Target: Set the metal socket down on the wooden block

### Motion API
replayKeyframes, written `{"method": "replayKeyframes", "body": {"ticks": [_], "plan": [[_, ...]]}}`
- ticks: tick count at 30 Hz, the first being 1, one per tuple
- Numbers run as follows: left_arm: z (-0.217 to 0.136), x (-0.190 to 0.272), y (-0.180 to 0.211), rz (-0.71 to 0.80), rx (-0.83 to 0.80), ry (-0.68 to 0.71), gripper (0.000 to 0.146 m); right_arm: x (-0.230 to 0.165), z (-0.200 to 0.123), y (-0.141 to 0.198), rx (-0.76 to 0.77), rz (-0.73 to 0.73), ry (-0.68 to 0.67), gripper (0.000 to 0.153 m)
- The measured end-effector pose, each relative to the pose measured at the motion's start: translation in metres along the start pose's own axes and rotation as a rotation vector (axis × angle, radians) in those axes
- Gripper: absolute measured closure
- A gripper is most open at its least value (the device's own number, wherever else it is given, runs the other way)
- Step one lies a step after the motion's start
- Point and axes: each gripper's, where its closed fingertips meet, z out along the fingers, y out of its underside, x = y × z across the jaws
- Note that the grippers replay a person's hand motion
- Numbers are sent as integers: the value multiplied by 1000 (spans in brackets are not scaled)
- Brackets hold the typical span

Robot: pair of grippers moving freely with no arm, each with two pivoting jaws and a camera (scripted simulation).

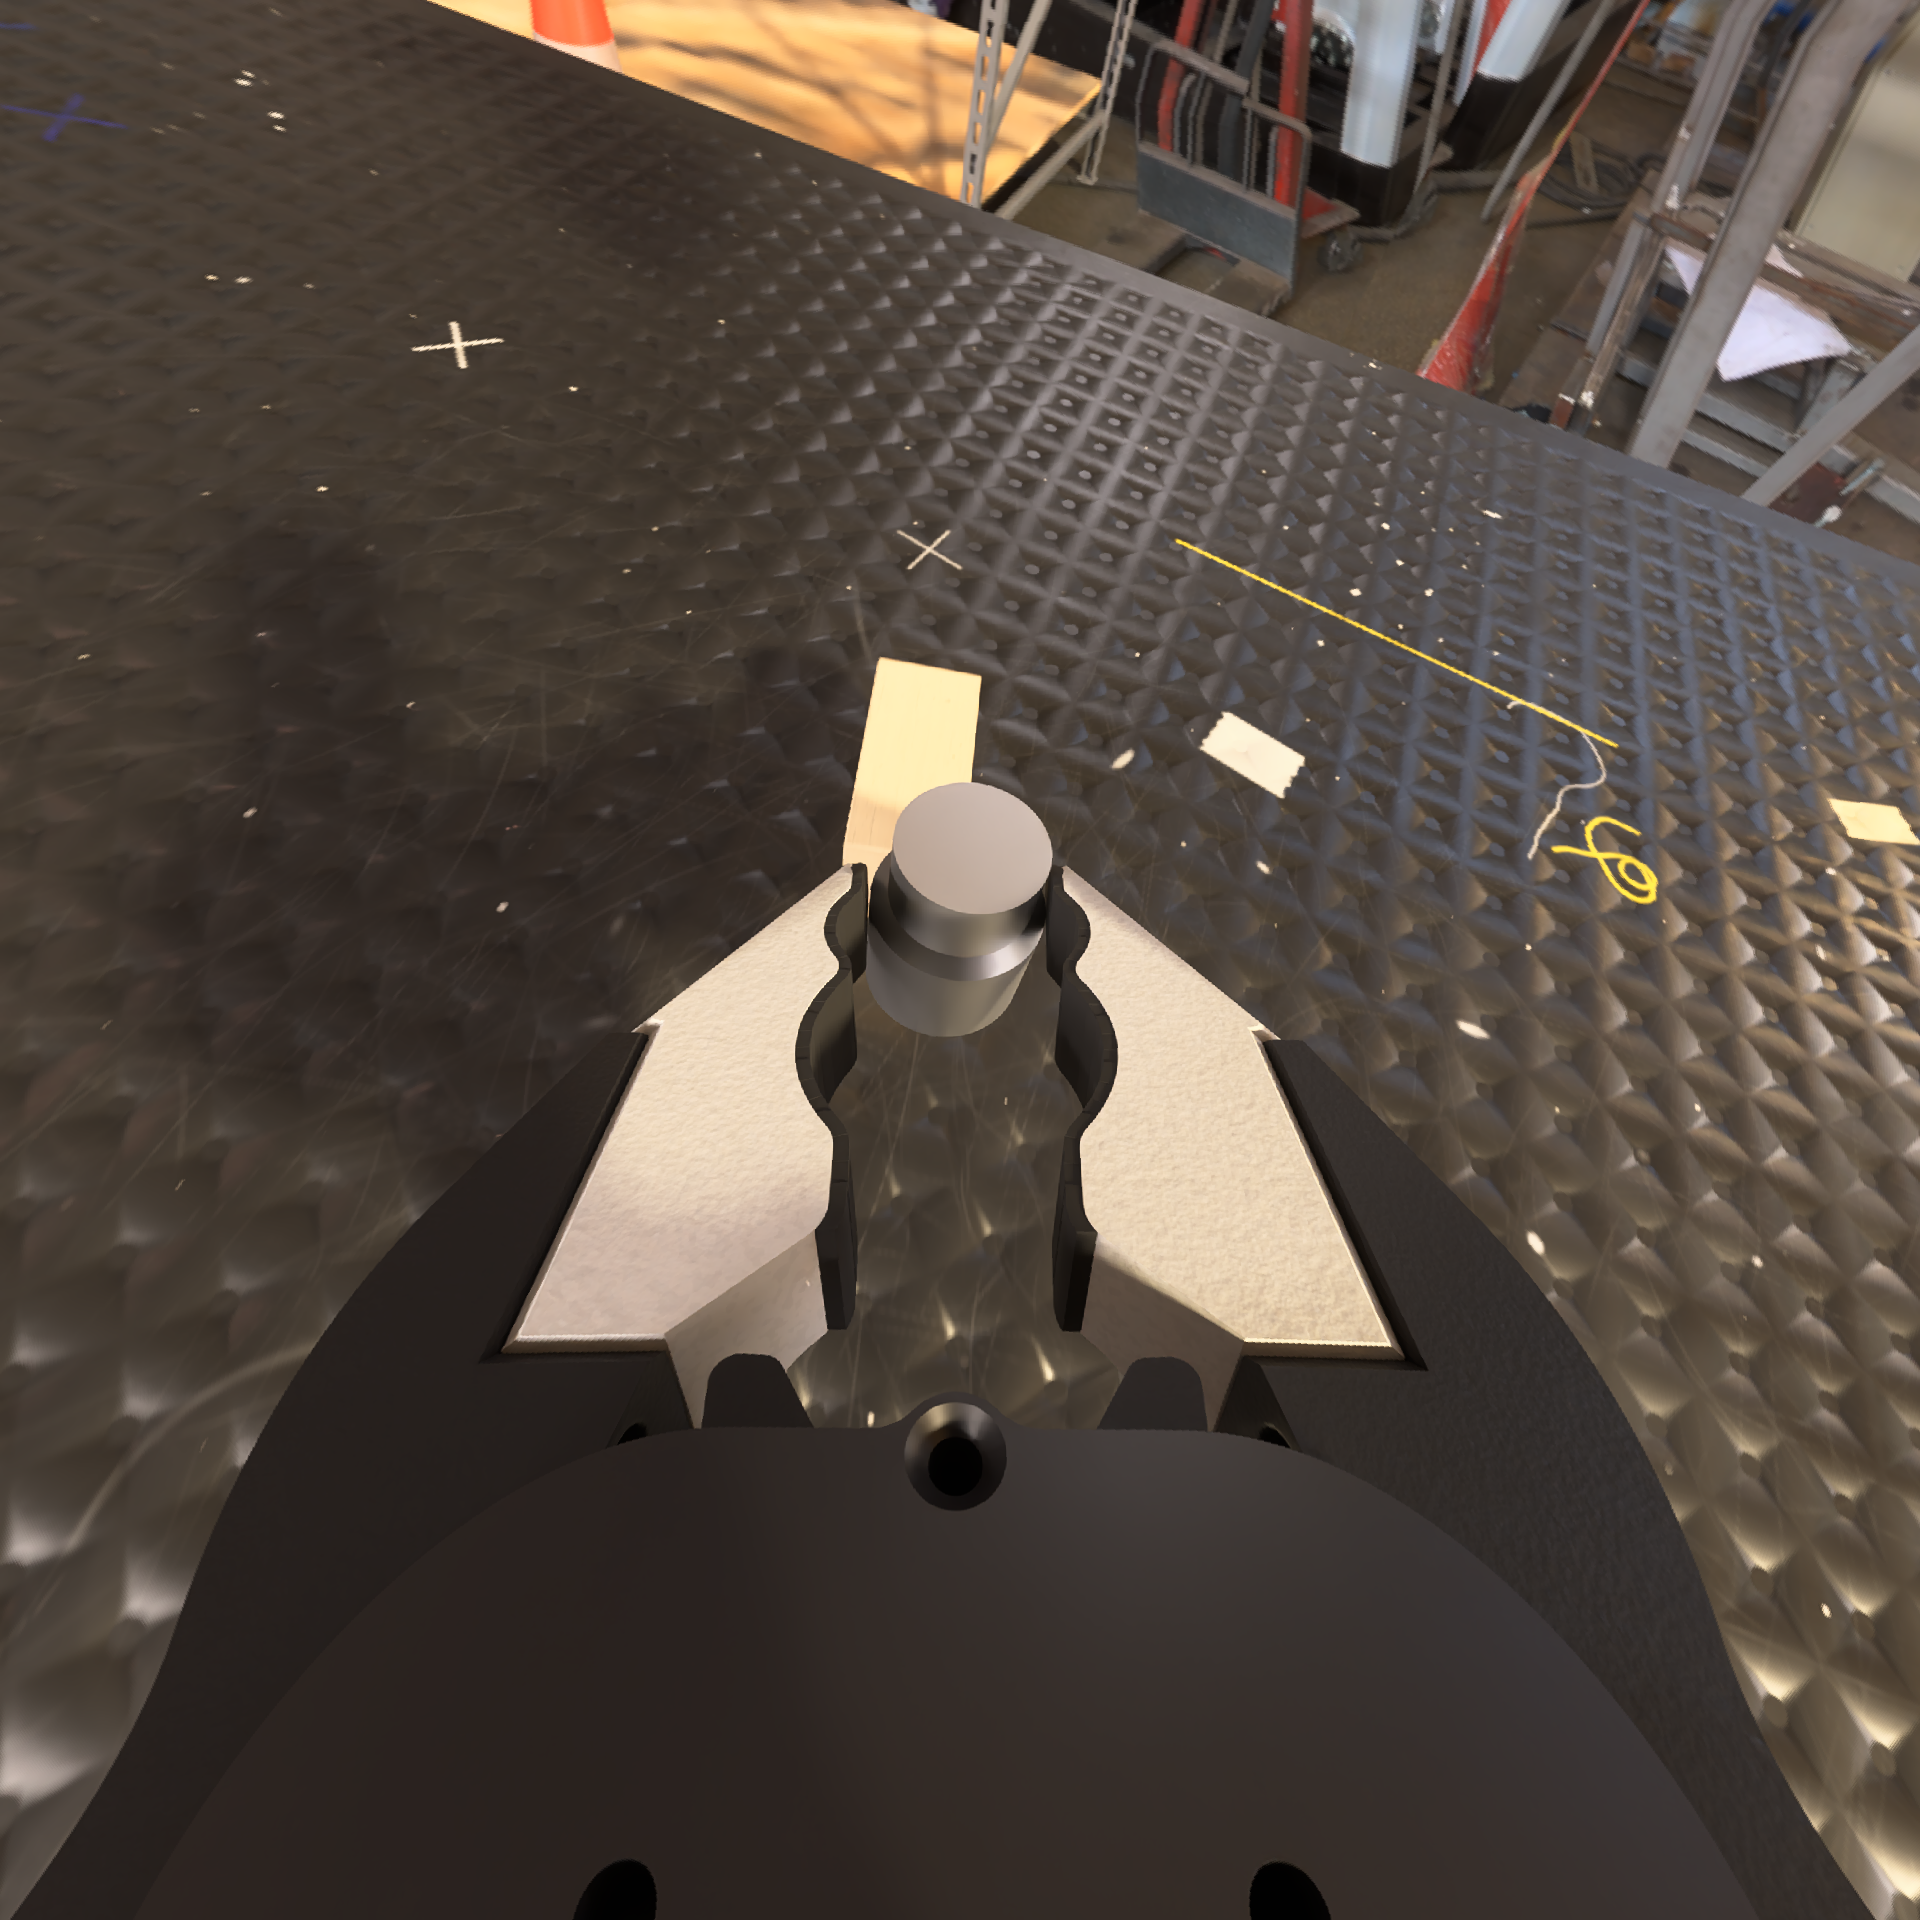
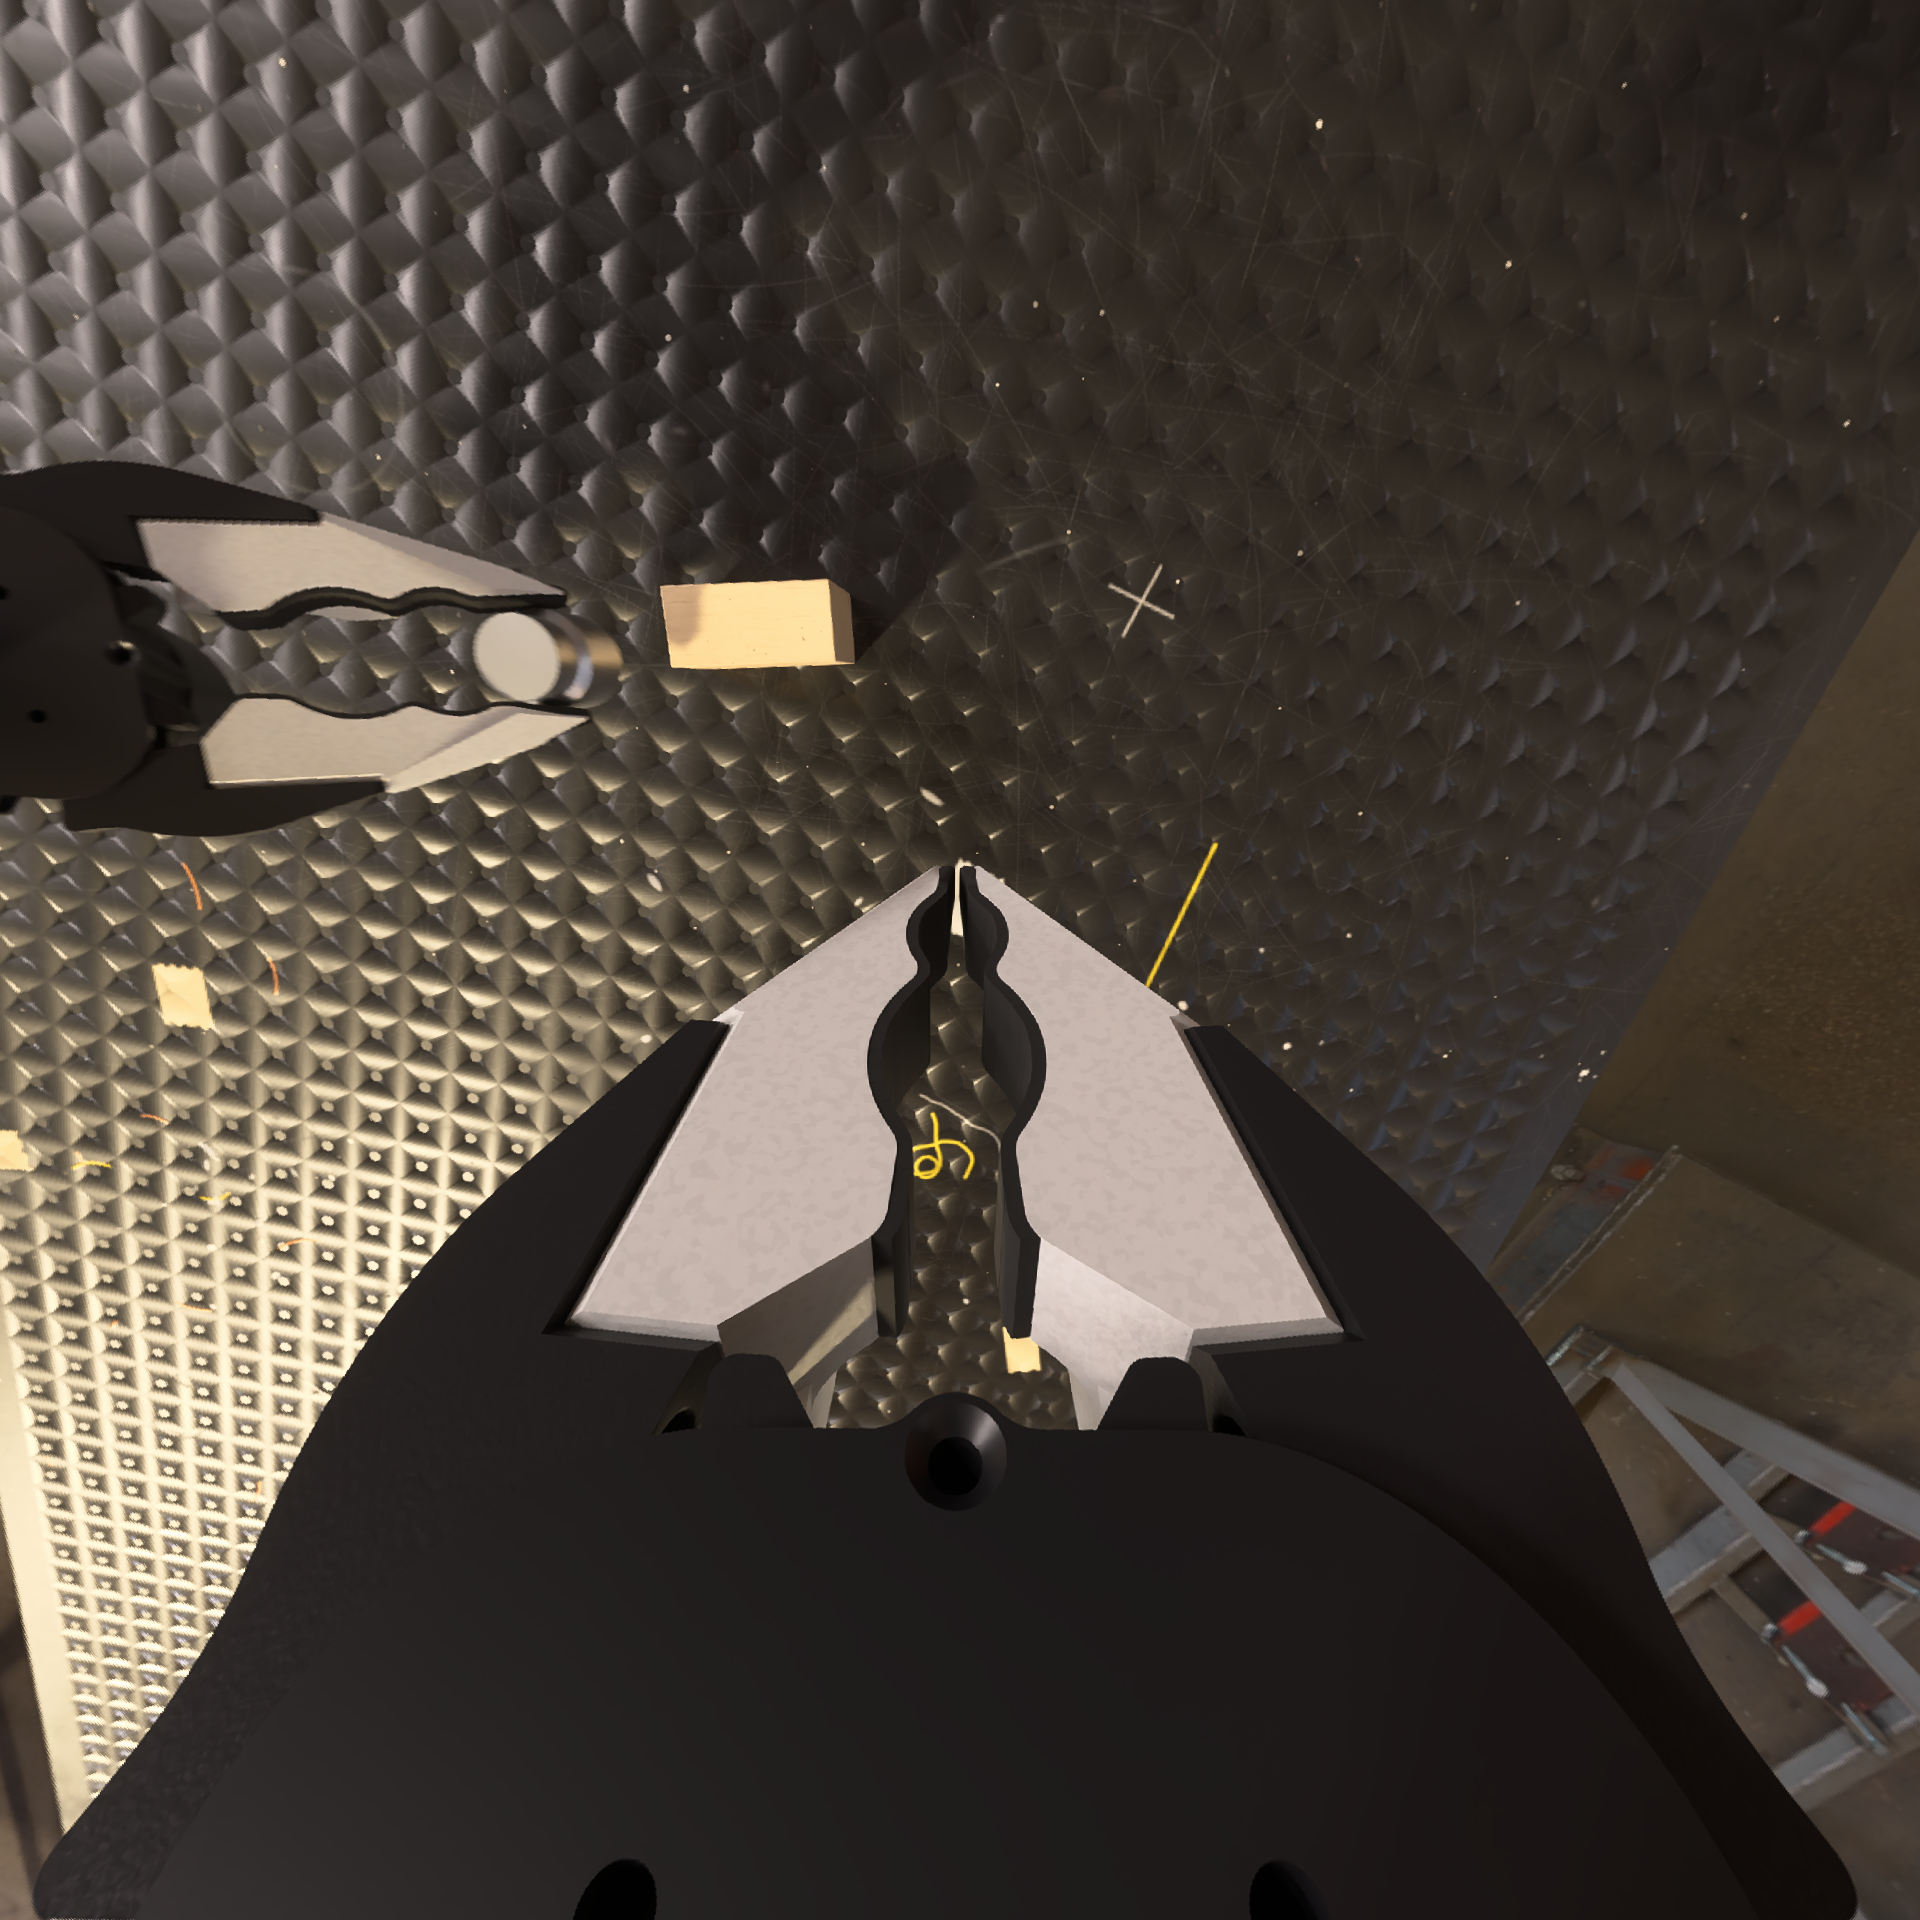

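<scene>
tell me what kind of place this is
Probably a workshop or fabrication shop: the dark studded metal table carries chalk crosses, and beyond its edge stand steel frames, an orange cone and a hand truck.

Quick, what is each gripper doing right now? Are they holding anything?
Left gripper: closed on the metal socket, short of the wooden block.
Right gripper: closed, holding nothing.

A dark embossed metal table point(image 1: 1143, 436) carries the wooden block point(image 2: 756, 623) and pale scraps point(image 1: 1252, 753).
</scene>
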Motion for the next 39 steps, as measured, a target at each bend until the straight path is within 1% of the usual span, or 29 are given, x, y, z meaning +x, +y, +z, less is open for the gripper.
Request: {"method": "replayKeyframes", "body": {"ticks": [5, 8, 11, 15, 17, 18, 20, 24, 27, 28, 29, 30, 33, 35, 37, 39], "plan": [[36, -1, -15, 18, 3, 24, 112, 0, 0, 0, -6, 36, -5, 152], [51, -1, -24, 11, 8, 35, 112, 0, 0, 0, -4, 57, 2, 152], [59, -1, -27, 6, 9, 54, 112, 0, 0, 0, -9, 72, 10, 152], [60, -2, -26, 27, 23, 73, 112, 0, 0, 0, -29, 86, 13, 152], [56, -4, -23, 43, 4, 69, 112, 0, 0, 0, -39, 89, 19, 152], [52, -4, -19, 42, -12, 88, 106, 0, 0, 0, -42, 90, 24, 152], [39, -4, -14, 44, -29, 128, 102, 0, 0, 0, -43, 96, 33, 152], [2, -7, -9, 77, -24, 191, 102, 0, 0, 1, -35, 124, 52, 152], [-26, -20, -13, 93, 9, 198, 102, -2, -2, 5, -28, 119, 73, 152], [-35, -25, -15, 96, 17, 192, 102, 2, -5, 15, -76, 94, 141, 152], [-43, -30, -17, 96, 22, 193, 102, 5, -11, 25, -129, 91, 265, 152], [-52, -34, -19, 97, 25, 199, 102, -1, -16, 28, -110, 90, 369, 152], [-78, -50, -22, 112, 42, 204, 102, -50, -23, 30, 204, 49, 478, 152], [-94, -63, -18, 132, 58, 184, 102, -81, -18, 45, 365, 42, 609, 152], [-106, -77, -10, 162, 57, 143, 102, -113, -1, 69, 485, 58, 756, 152], [-115, -88, 0, 198, 43, 99, 103, -142, 26, 96, 543, 86, 897, 152]]}}
